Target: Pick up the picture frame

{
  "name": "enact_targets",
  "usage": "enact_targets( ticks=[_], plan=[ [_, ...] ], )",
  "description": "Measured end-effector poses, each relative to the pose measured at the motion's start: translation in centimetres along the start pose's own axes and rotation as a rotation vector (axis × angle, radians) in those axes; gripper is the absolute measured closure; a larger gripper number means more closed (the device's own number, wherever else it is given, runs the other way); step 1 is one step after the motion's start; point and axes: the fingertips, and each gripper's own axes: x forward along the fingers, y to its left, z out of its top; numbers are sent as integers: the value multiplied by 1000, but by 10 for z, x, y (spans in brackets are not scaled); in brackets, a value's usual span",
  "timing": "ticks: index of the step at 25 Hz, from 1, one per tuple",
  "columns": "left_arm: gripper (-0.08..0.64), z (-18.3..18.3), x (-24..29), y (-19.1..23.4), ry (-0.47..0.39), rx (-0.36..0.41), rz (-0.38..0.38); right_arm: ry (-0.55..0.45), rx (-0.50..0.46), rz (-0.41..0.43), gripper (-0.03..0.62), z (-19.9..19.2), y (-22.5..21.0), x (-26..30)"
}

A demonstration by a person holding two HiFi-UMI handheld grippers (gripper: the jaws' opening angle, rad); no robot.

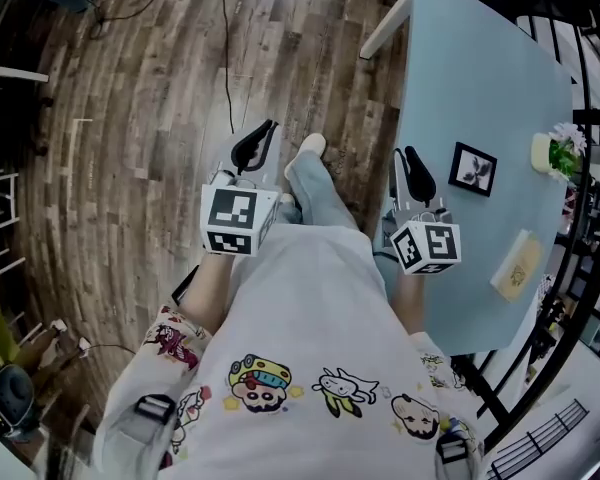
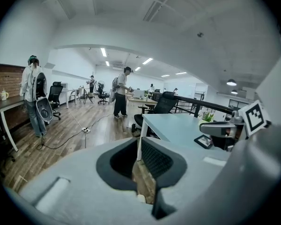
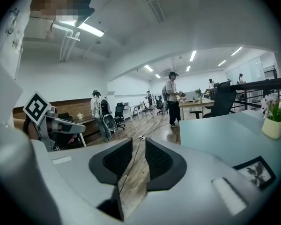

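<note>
You're in the approach step here, nothing's been touched yet. The frame (image 1: 473,169) sits on the pale blue bench (image 1: 480,78), out toward the far side, near the little flower pot (image 1: 546,153) and well apart from the card (image 1: 517,265) closer to you. It looks like it's lying flat or close to it, though I can't really tell if it's propped.

Your right tongs (image 1: 406,158) hang at the near edge of the bench, off to the side of the frame. They're spread a fair bit, with only floor showing through the gap. Your left tongs (image 1: 267,130) are out over the wooden floor, nowhere near the bench. They're open just a crack, with nothing between them either.

My guess is the right side is your obvious pick, since it's the closer one. The next move would be to reach across the bench and line the gap up with one edge of the frame. I'd spread the tongs wider first if the border turns out thick. With a low, flat thing like that you probably want to come in shallow, get one side under or along the rim, then pinch. Watch the pot on the way in, since a sloppy swing could knock it over.
</note>
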Motion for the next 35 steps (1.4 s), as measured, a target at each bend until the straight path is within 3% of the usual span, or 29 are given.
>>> enact_targets(
  ticks=[12,20,26,35],
  plan=[
    [489,47,70,8,-10,30,-55,-156,103,-4,480,34,-35,49],
    [485,39,73,10,-18,40,-109,-99,67,-27,461,24,-24,56],
    [485,24,58,10,4,43,-123,-115,69,-67,460,24,-18,41],
    [474,50,84,17,5,57,-132,-120,75,-105,440,48,-40,56]
  ],
)
